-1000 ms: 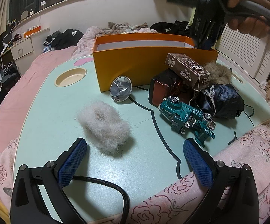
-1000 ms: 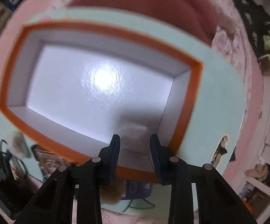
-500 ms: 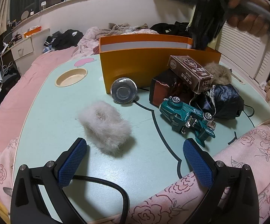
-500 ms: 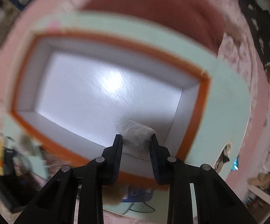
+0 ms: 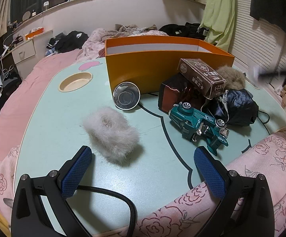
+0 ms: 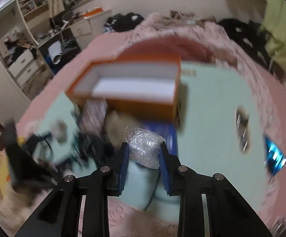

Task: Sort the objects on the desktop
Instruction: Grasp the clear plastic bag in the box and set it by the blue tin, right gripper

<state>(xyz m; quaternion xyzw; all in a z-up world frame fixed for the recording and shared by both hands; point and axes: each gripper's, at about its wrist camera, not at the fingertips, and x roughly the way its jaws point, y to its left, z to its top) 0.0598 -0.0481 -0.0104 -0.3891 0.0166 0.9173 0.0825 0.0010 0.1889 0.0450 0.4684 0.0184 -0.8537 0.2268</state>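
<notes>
Right gripper [image 6: 144, 154]: its blue-padded fingers were clenched on a crinkled clear-plastic bundle [image 6: 144, 151], held above the near edge of the pale green lap table [image 6: 212, 118].
What changed: half a second before, this gripper hung directly over the open orange cardboard box with the white lining [image 6: 135, 86], the bundle poised above its floor; by this frame it had pulled back and tilted up, so the box sat well ahead of it. The picture was motion-blurred, which suggests a fast swing.
Meaning for the task: the bundle had not been dropped in the box. Whether the person was repositioning or had chosen another spot could not be told.
Left gripper [image 5: 143, 158]: fingers spread wide and holding nothing, low over the table's near edge, as in the two earlier views.
Still on the table: a grey-white fluffy fur piece [image 5: 111, 131] just ahead of the left fingers; a small shiny steel cup on its side [image 5: 126, 98] touching the box wall [image 5: 162, 67]; a teal die-cast toy truck [image 5: 198, 125]; a brown printed carton [image 5: 201, 78] leaning on a dark red box [image 5: 172, 96]; a crumpled black bag [image 5: 236, 107]; a tan fur puff [image 5: 231, 78].
Progress: early, judging by how much remained outside the box.
</notes>
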